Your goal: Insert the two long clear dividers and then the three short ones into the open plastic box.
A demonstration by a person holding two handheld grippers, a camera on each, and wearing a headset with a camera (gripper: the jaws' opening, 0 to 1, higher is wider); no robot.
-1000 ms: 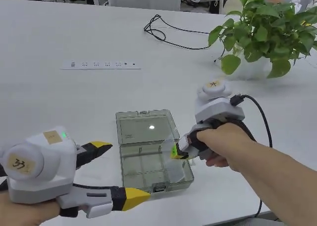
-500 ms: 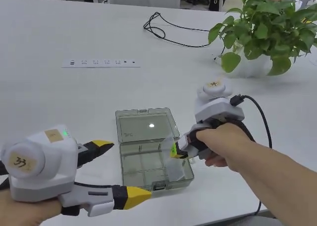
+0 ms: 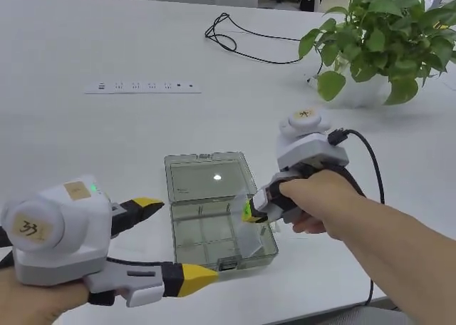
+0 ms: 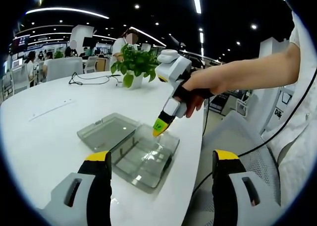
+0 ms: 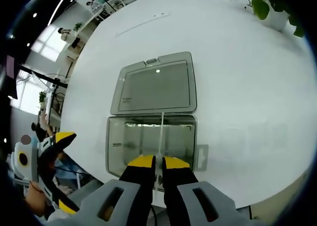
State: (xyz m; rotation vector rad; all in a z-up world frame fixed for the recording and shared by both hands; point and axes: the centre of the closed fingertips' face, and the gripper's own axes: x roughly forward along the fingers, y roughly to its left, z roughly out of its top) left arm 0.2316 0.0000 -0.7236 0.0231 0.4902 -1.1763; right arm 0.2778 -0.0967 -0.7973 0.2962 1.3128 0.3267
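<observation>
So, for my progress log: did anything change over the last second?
Hardly anything: the right gripper stays shut on the thin clear plastic divider, held over the tray of the open clear plastic box. The left gripper stays open beside it. The view itself shifted slightly.

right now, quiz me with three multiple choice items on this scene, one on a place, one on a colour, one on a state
1. In the head view, where is the potted plant relative to the open box?
A) beyond it, to the right
B) inside it
C) left of it

2. What colour are the left gripper's jaw tips?
A) red
B) yellow
C) blue

3. What is the right gripper doing?
A) hanging wide open
B) gripping a cable
C) shut on a clear divider over the box

Answers: 1 A, its leaves sit far right, past the box; 2 B, both tips show yellow; 3 C, the jaws pinch the thin clear sheet above the box.
</observation>
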